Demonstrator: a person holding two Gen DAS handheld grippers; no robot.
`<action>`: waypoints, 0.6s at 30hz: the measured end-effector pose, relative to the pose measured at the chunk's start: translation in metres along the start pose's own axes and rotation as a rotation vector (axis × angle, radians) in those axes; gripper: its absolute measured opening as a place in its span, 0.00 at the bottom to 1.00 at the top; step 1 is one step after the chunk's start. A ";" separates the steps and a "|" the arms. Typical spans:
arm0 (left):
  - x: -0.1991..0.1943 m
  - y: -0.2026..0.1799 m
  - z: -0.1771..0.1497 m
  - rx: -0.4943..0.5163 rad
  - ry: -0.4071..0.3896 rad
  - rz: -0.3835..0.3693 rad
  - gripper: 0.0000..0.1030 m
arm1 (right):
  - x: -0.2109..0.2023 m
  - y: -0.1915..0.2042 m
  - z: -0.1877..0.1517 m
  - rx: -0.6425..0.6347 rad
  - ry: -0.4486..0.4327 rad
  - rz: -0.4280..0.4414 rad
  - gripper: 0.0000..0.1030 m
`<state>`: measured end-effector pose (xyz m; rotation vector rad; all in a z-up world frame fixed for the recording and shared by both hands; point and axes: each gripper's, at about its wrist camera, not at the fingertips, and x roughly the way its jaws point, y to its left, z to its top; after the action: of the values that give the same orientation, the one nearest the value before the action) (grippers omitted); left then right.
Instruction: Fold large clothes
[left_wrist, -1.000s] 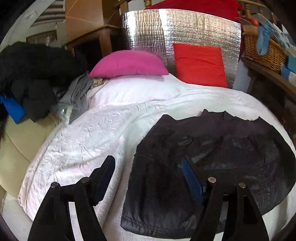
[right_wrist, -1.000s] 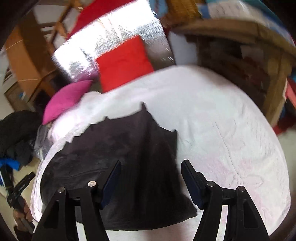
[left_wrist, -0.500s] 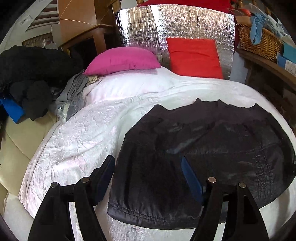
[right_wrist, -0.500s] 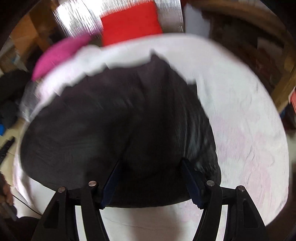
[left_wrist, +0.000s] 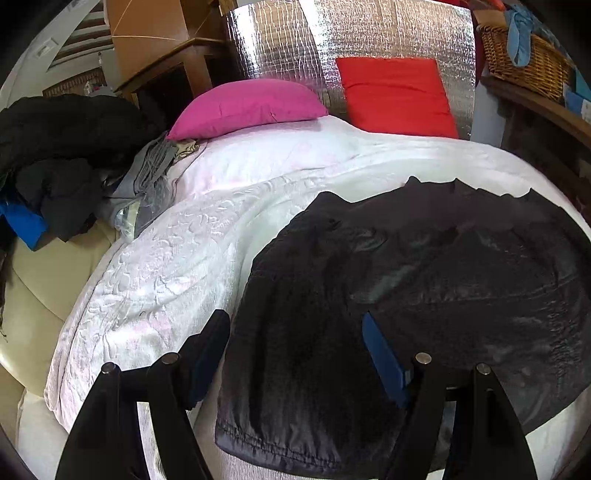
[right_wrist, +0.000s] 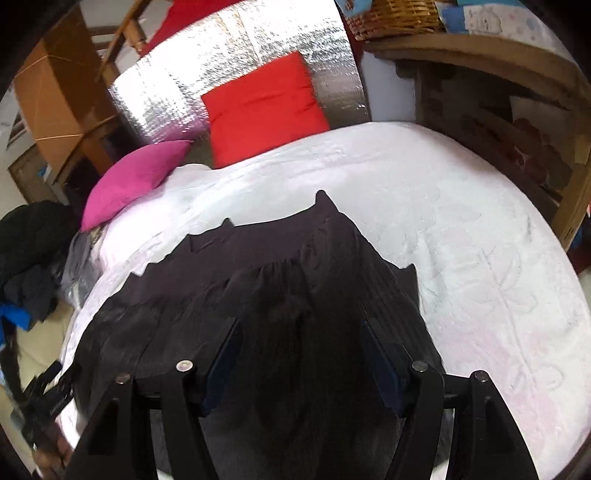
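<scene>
You had a black garment (left_wrist: 424, 295) spread flat on the bed (left_wrist: 166, 266), lying toward its near edge and nearer the right side than the left. It looked laid out but not yet folded, so I judged you were at the start of a fold, picking where to grip.

Your left tongs (left_wrist: 295, 354) stood wide open over the garment's near left corner, with nothing between the jaws. Your right tongs (right_wrist: 301, 354) were open just as wide above the garment's near right part, also empty. Whether either touched the cloth, I could not tell.

The next move probably called for closing each pair of tongs on the near hem (left_wrist: 273, 448), one toward each corner, then carrying that edge up toward the jagged far edge (right_wrist: 258, 225).

The hem lay close to the bed's near edge, so you had little slack there. Beyond the garment the white cover was bare up to the pink pillow (left_wrist: 247, 107) and red pillow (left_wrist: 395, 96) at the head, and bare along the right side too. A heap of dark clothes (left_wrist: 55, 158) sat off the left edge, well apart.
</scene>
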<state>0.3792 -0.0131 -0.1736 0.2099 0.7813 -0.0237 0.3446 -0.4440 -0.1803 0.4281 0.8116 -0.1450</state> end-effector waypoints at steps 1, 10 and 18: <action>0.002 -0.001 0.000 0.007 0.001 0.006 0.73 | 0.008 -0.001 0.000 0.012 0.018 -0.015 0.68; 0.009 -0.001 0.000 0.013 0.011 0.016 0.73 | 0.027 -0.017 -0.013 0.059 0.120 -0.060 0.68; 0.012 -0.005 -0.002 0.035 0.024 0.022 0.73 | -0.036 -0.005 -0.036 -0.068 0.085 0.008 0.68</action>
<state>0.3858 -0.0169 -0.1845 0.2519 0.8031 -0.0142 0.2944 -0.4346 -0.1775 0.3753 0.8959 -0.0914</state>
